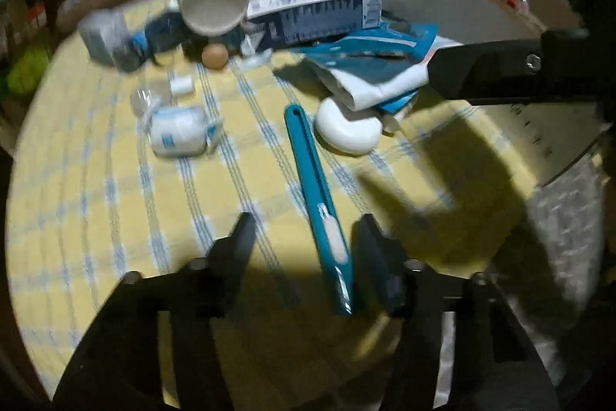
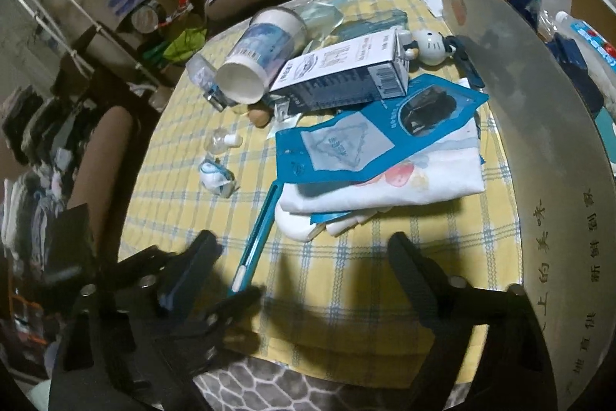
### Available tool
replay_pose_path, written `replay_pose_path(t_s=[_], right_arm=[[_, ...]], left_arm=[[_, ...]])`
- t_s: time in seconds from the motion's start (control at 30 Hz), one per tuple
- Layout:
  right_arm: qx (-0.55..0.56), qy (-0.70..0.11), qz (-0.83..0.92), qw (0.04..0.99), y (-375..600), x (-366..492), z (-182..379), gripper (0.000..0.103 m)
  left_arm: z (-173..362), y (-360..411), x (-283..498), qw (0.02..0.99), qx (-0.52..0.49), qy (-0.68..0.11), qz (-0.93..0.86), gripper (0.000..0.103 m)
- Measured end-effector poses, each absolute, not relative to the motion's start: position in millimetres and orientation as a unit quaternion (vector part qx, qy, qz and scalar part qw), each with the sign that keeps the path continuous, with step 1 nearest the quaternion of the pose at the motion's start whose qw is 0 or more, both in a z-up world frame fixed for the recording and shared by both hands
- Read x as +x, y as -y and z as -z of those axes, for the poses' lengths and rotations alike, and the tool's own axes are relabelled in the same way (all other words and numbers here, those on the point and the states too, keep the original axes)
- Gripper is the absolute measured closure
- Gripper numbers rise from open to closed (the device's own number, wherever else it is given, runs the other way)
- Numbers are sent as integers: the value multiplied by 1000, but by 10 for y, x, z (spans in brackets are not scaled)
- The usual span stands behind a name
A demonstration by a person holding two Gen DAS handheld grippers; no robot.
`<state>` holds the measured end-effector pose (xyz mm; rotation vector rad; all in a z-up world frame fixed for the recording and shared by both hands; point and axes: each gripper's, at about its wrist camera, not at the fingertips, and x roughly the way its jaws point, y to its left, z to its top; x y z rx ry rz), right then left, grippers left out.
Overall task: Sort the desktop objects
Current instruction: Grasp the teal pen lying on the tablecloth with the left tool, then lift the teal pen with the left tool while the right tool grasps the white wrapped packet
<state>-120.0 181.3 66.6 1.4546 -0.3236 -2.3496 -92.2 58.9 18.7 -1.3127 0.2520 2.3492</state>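
A long teal toothbrush case (image 1: 315, 195) lies on the yellow checked tablecloth (image 1: 115, 199). My left gripper (image 1: 306, 230) is open, its fingers on either side of the case's near end, not closed on it. The case also shows in the right wrist view (image 2: 258, 237), with the left gripper (image 2: 215, 280) at its near end. My right gripper (image 2: 304, 253) is open and empty above the table's near edge. A white soap-like oval (image 1: 348, 130) sits beside the case.
A tipped paper cup (image 1: 211, 2), a blue-white carton (image 1: 315, 12), a brown egg (image 1: 214, 56), a white wrapped roll (image 1: 179, 130), blue packets and a folded cloth (image 2: 385, 176) crowd the far side. A grey cardboard box wall (image 2: 539, 126) stands at the right.
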Motion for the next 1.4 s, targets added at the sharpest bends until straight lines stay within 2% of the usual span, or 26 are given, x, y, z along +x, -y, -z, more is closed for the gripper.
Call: replay_pose_path(t_s=[0.03, 0.07, 0.1, 0.13, 0.17, 0.27, 0.4, 0.63, 0.77, 1.13, 1.23, 1.4], right_arm=[[517, 112, 830, 178, -1806, -1197, -654, 25], [518, 113, 829, 178, -1808, -1194, -648, 33], [518, 113, 829, 178, -1811, -1190, -645, 37], [518, 112, 829, 177, -1809, -1190, -649, 45], [517, 111, 830, 177, -1808, -1188, -651, 49], [509, 102, 835, 181, -1794, -1183, -668, 54], [495, 97, 841, 195, -1746, -1148, -751, 55], [490, 70, 839, 228, -1386, -1115, -791, 56], [483, 30, 844, 232, -1063, -1208, -741, 56], [503, -22, 832, 234, -278, -1776, -253, 63], [515, -20, 824, 237, -196, -1865, -138, 72], [510, -8, 824, 247, -294, -1783, -246, 72]], left_arm=[[-178, -610, -913, 218, -467, -101, -851, 67], [-179, -605, -914, 222, -463, -98, -853, 74], [-181, -577, -925, 223, -464, -90, -853, 88], [-181, -537, -940, 223, -467, -82, -852, 90], [-182, -483, -959, 228, -472, -70, -849, 90], [-208, -198, -988, 225, -491, -24, -841, 90], [-377, 272, -909, 220, -498, 42, -838, 90], [-712, 752, -767, 199, -488, 55, -848, 90], [-667, 843, -687, 191, -501, 35, -843, 90], [-696, 1137, -793, 185, -483, 111, -848, 90], [-690, 1155, -821, 187, -484, 122, -846, 90], [-738, 1076, -830, 198, -478, 123, -847, 90]])
